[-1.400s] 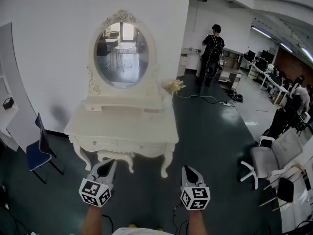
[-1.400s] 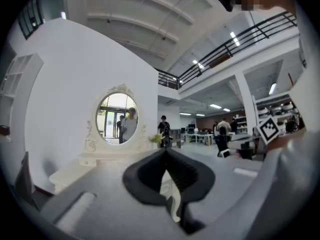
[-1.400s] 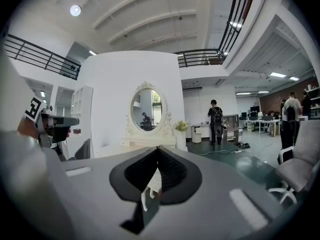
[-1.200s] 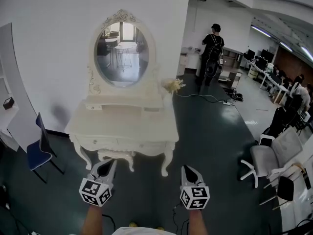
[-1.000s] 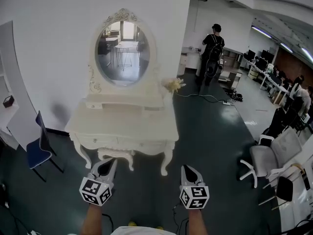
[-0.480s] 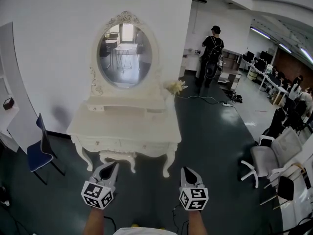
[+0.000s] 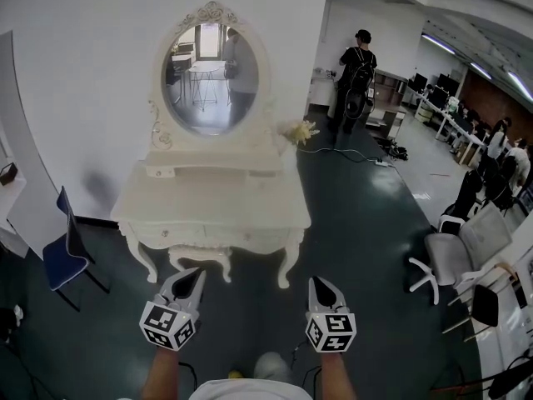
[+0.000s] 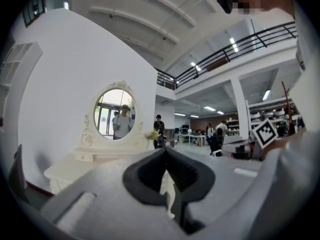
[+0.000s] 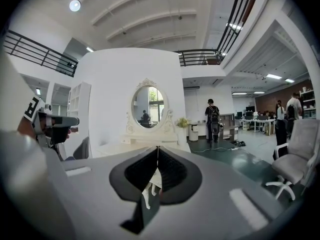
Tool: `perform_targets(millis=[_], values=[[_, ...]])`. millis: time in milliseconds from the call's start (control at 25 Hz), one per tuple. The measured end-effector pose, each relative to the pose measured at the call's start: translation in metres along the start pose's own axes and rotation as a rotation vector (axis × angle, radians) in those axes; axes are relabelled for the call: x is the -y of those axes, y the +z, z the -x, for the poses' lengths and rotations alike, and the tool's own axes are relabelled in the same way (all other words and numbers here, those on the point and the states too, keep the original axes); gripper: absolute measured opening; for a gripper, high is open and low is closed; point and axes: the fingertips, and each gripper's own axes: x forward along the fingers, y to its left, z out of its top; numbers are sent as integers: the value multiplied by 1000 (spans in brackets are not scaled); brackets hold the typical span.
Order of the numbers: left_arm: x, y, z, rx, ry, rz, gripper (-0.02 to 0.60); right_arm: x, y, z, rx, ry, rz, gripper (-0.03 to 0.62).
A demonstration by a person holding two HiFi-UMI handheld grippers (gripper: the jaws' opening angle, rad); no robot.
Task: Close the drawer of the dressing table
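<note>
1. Cream-white carved dressing bench (image 7: 212, 211) with an oval mirror (image 7: 208, 65) stands against the white wall, upper centre-left of the head view; its small upper-left drawer (image 7: 159, 172) juts out slightly.
2. Left claw (image 7: 194, 275), lower left, is closed and empty.
3. Right claw (image 7: 320, 284), lower centre-right, is closed on nothing, apart from the bench.
</note>
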Motion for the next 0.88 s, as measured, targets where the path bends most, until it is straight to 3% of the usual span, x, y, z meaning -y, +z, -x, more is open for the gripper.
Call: perform_targets(millis=[320, 880], values=[[-11, -4, -31, 3, -19, 4, -1, 10, -2, -32, -9, -3, -6, 3], [-66, -15, -115, -39, 25, 15, 0, 43, 5, -138, -23, 21, -3, 3]])
